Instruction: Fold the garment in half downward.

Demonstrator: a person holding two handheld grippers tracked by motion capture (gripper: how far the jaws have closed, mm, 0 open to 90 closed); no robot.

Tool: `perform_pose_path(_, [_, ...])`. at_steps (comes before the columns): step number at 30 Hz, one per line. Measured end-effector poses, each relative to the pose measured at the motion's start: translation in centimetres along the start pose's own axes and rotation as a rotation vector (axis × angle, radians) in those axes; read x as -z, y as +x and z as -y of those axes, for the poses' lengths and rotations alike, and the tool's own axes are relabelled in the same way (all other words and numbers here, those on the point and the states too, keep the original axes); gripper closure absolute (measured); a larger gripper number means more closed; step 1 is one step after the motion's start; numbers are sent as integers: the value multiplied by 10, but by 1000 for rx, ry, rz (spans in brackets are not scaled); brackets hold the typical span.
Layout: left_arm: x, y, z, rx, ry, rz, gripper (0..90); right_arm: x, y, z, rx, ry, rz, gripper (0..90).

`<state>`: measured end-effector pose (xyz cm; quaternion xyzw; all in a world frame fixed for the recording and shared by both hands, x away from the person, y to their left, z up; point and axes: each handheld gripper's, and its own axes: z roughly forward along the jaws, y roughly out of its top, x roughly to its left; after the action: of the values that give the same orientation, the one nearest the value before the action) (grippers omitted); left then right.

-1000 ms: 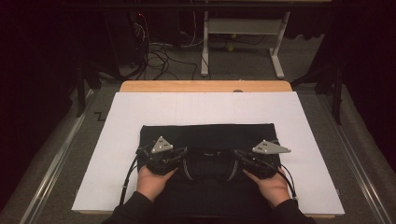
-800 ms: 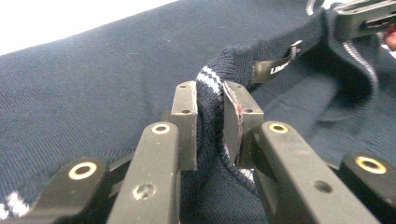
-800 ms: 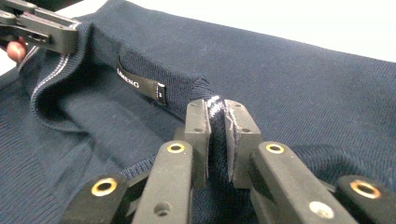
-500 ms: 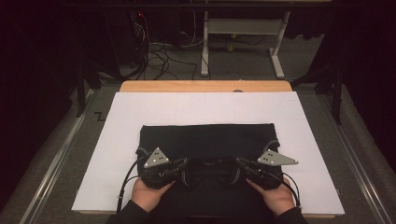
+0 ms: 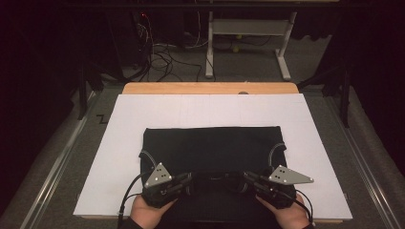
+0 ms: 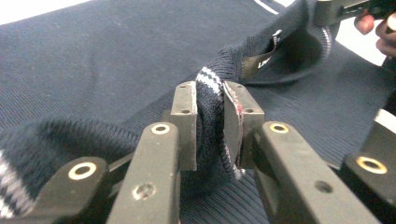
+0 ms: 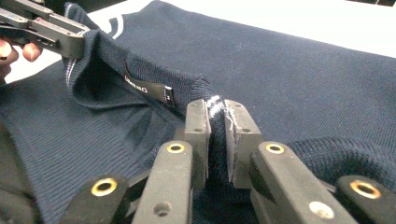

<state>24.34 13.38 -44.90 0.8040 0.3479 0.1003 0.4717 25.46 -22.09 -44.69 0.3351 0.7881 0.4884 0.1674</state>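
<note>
A dark navy knitted sweater lies folded on the white sheet. Its ribbed collar with white stripes is lifted near the table's front edge. My left gripper is shut on the collar's left side. On the collar's right side my right gripper is likewise shut. Both hands hold the grippers at the bottom of the high view, pointing inward at each other. A neck label shows inside the collar.
The white sheet covers a wooden table. Beyond it stand a white metal stand and loose cables on the grey floor. Metal rails run along both sides.
Both grippers have drawn back toward the table's front edge with the collar in them, pulling the sweater's near part over itself.
</note>
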Motion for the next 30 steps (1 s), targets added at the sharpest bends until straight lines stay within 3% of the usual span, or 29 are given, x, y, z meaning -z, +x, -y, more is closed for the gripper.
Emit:
perform_pose_path(17, [18,-24,12,-26,-15,38,720,22,17,8,20,-21,-46,817])
perform_pose_path(30, [22,-33,26,-17,7,54,701,27,28,22,22,28,-91,815])
